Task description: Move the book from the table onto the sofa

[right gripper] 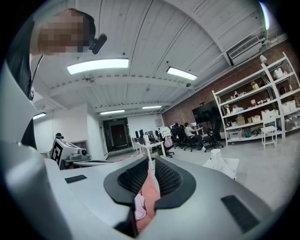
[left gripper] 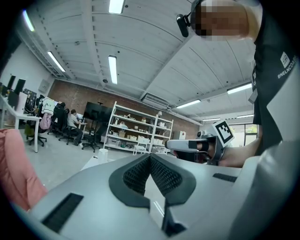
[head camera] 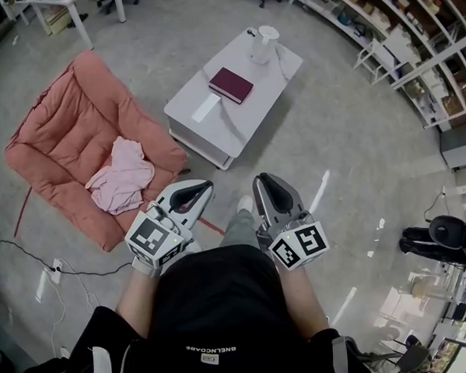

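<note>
left gripper [head camera: 204, 188]: fingers [left gripper: 136, 176] together, we hold nothing | right gripper [head camera: 261, 180]: fingers [right gripper: 169, 178] together, also empty | book [head camera: 231, 84]: dark red, closed, flat near the middle of the white table [head camera: 215, 136], well apart from both grippers | we see the pink sofa [head camera: 59, 136] beside the table

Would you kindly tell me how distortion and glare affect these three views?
Head view: fisheye curves the shelves, light streaks glare on the floor. Left gripper view: dark rounded corners, ceiling lights blown out. Right gripper view: same vignette, ceiling light panel overexposed.
</note>
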